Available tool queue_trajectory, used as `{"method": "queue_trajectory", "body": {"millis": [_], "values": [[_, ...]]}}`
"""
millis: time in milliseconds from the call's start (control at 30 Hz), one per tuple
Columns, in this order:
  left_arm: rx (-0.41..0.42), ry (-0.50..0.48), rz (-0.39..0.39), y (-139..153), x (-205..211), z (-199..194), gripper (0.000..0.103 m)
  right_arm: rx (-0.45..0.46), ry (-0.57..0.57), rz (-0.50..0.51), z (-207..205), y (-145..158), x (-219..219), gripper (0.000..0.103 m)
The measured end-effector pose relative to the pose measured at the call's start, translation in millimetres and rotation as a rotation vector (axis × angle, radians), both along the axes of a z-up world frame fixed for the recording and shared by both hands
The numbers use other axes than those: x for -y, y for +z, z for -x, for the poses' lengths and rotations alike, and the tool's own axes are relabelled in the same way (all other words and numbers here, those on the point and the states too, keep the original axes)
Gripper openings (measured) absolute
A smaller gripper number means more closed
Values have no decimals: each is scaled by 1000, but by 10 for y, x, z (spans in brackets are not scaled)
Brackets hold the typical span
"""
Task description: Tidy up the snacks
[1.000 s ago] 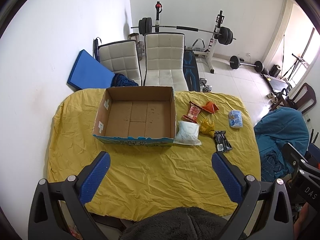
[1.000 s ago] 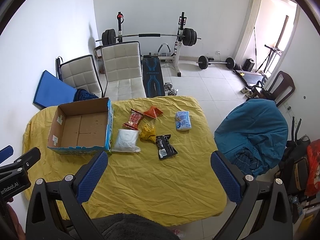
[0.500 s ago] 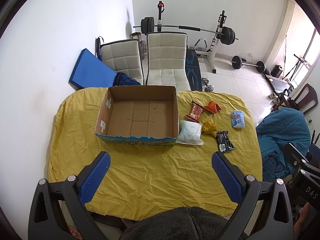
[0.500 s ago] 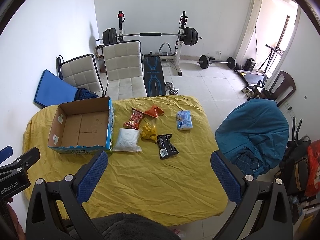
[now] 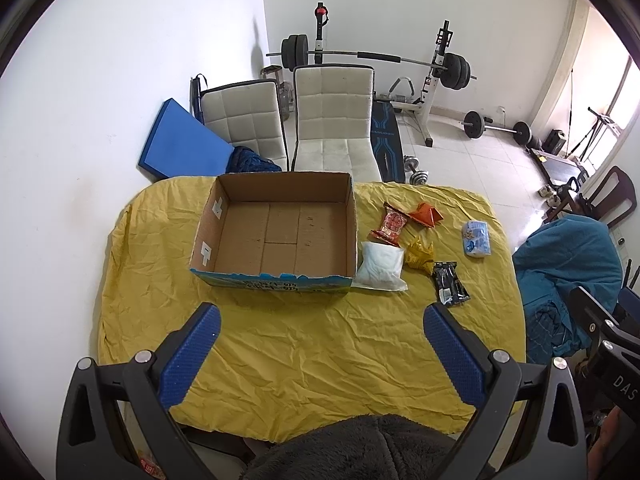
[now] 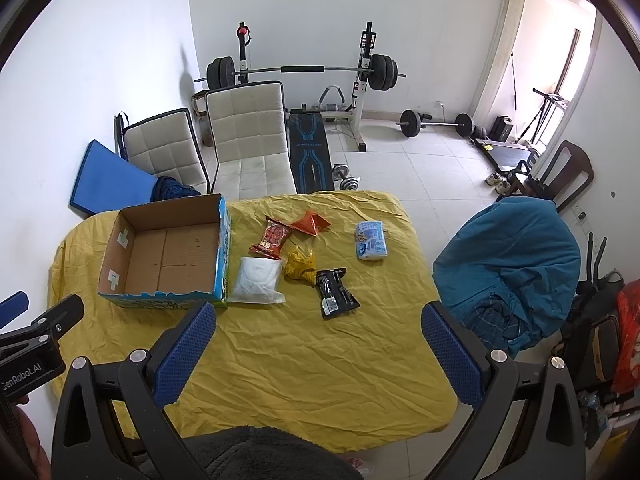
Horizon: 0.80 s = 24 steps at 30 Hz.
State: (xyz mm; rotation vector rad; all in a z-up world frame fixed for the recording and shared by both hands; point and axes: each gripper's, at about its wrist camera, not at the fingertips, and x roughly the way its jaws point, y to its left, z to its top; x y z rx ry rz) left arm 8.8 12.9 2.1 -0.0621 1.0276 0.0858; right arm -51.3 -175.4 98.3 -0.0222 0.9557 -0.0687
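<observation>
An empty cardboard box sits on the yellow-covered table. To its right lie several snack packs: a white pouch, a red pack, an orange pack, a yellow pack, a black pack and a light blue pack. My left gripper and right gripper hover open above the table's near side, holding nothing.
Two white padded chairs stand behind the table, with a blue mat against the wall and a weight bench with barbell beyond. A chair draped in teal cloth stands right of the table.
Both grippers have drifted slightly, so the table and box sit a little lower in each view. Nothing on the table has moved.
</observation>
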Motion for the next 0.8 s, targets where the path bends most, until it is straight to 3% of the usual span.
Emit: {"method": "queue_trajectory", "body": {"millis": [800], "values": [[0, 3, -5, -2, 60, -38, 103, 6, 5, 1, -119, 7, 3, 103]]}}
